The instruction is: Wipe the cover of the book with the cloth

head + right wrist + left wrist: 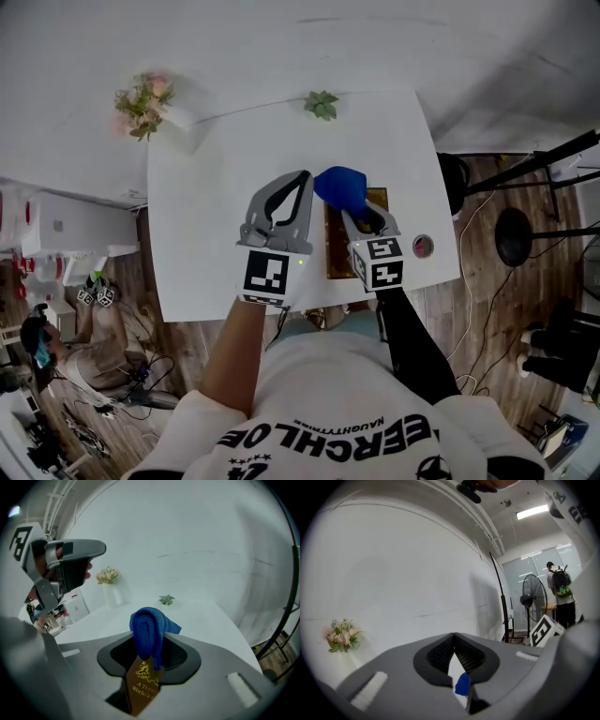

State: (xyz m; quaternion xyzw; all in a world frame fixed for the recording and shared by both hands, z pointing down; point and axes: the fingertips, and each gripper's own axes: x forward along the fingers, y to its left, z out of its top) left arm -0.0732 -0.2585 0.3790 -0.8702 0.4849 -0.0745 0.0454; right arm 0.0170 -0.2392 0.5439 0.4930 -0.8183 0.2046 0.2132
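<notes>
A brown book with gold lettering point(336, 247) lies flat on the white table point(216, 187), near its front edge. My right gripper point(359, 214) hovers over the book, shut on a bunched blue cloth point(339, 185). In the right gripper view the cloth point(149, 631) sticks up between the jaws and hangs down over the book's cover point(140, 688). My left gripper point(304, 178) is just left of the cloth, held up off the table, shut with nothing in it. In the left gripper view its jaws point(453, 637) meet at the tip, with a bit of blue cloth point(462, 684) behind them.
A small green plant point(322, 104) stands at the table's far edge, and a vase of flowers point(143, 101) at its far left corner. A small round object point(423, 247) lies right of the book. Fan stands and cables point(525, 234) crowd the floor on the right.
</notes>
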